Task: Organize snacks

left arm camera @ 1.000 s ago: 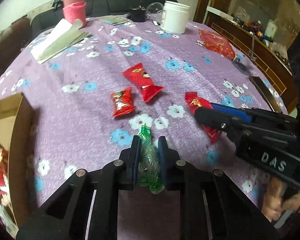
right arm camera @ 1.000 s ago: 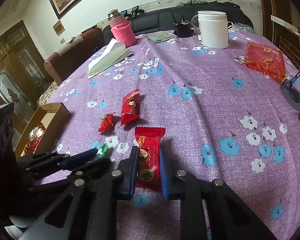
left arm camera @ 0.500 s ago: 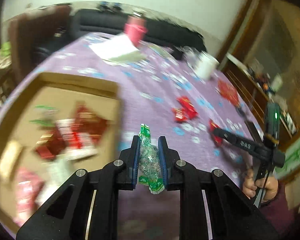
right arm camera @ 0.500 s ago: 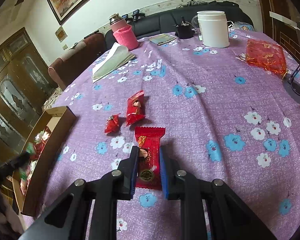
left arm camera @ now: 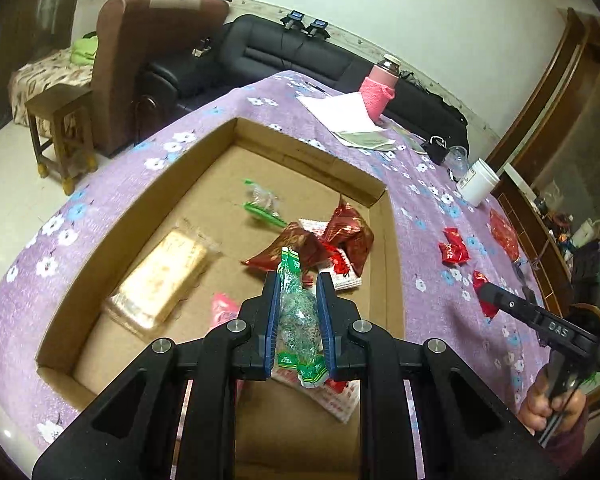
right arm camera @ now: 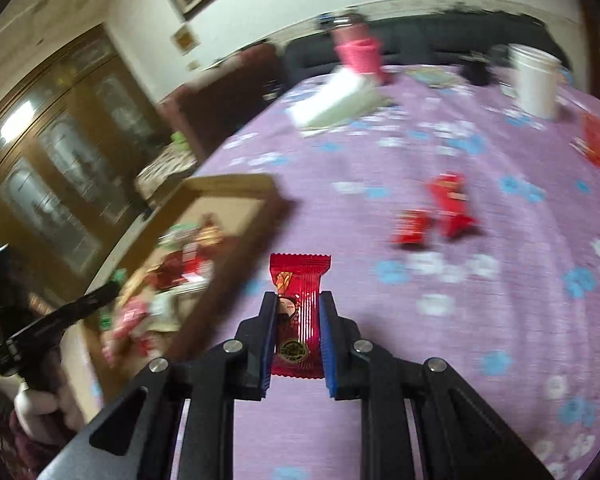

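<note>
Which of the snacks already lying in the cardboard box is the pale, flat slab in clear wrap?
The beige block lying alone near the box's left wall; the others are red packets or small green-ended candies.

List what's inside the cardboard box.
Inside the cardboard box: a pale wrapped bar, a green-ended candy, red packets, a pink wrapper. The left gripper hides more.

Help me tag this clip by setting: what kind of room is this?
Most likely a home living or dining room: a black sofa by the wall, a brown armchair, and a table under a floral purple tablecloth.
</note>
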`<state>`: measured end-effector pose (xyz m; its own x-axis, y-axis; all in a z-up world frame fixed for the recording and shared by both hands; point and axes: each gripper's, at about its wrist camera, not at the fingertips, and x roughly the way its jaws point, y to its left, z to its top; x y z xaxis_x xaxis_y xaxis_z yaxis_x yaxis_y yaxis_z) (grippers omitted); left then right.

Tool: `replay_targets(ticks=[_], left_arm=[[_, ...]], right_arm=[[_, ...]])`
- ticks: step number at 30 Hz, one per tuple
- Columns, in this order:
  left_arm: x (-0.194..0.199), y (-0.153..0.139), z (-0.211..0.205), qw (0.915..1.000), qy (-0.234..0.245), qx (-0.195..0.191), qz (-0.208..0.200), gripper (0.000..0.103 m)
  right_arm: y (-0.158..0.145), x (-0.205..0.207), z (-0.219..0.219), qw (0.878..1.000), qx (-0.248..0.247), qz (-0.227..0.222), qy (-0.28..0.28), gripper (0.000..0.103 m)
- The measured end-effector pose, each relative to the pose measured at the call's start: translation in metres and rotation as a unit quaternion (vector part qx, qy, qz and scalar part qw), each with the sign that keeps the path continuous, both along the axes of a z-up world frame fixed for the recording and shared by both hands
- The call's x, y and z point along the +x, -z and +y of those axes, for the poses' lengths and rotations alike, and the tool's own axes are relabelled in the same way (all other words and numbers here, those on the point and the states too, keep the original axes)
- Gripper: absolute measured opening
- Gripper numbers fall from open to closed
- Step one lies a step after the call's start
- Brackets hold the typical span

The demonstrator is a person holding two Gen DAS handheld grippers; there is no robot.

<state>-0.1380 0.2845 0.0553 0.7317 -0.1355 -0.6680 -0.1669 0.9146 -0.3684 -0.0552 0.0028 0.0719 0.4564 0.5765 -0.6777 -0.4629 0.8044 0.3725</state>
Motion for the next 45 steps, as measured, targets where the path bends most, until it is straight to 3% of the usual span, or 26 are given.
replay_targets(ticks=[9,19,22,24,26,28,30,39,45], left_arm=[[-0.008,0.006,0.013,0.9996,0.000,-0.028,-0.004,0.017],[-0.007,0.007,0.013,0.9992,0.002,-0.040,0.003,0.018],[-0.009,0.004,0.011,0.9994,-0.002,-0.033,0.008,0.039],[-0.011,0.000,0.009,0.9996,-0.004,-0.026,0.005,0.043],[-0.013,-0.004,0.004,0.9999,-0.002,-0.014,0.005,0.043],[-0.013,-0.007,-0.004,1.0000,0.004,-0.003,0.006,0.043],[-0.012,-0.011,-0.018,0.9998,0.016,0.010,0.005,0.043],[0.005,-0.014,-0.103,0.9926,0.115,0.038,0.014,0.049],[0.025,0.000,-0.173,0.9799,0.188,0.049,0.046,0.049]], right_arm=[[-0.001,-0.025,0.084,0.997,-0.015,0.001,-0.082,0.022],[0.004,-0.026,0.133,0.994,-0.033,-0.002,-0.105,0.024],[0.007,-0.021,0.136,0.994,-0.024,0.011,-0.103,0.026],[0.006,-0.021,0.134,0.994,-0.021,0.013,-0.102,0.027],[0.002,-0.023,0.130,0.995,-0.021,0.004,-0.095,0.029],[-0.004,-0.023,0.120,0.996,-0.014,-0.002,-0.084,0.039],[-0.010,-0.022,0.103,0.998,-0.005,-0.012,-0.066,0.056],[-0.017,-0.001,-0.005,0.998,-0.023,-0.031,0.045,0.060],[-0.001,0.014,-0.074,0.992,-0.036,-0.009,0.117,0.060]])
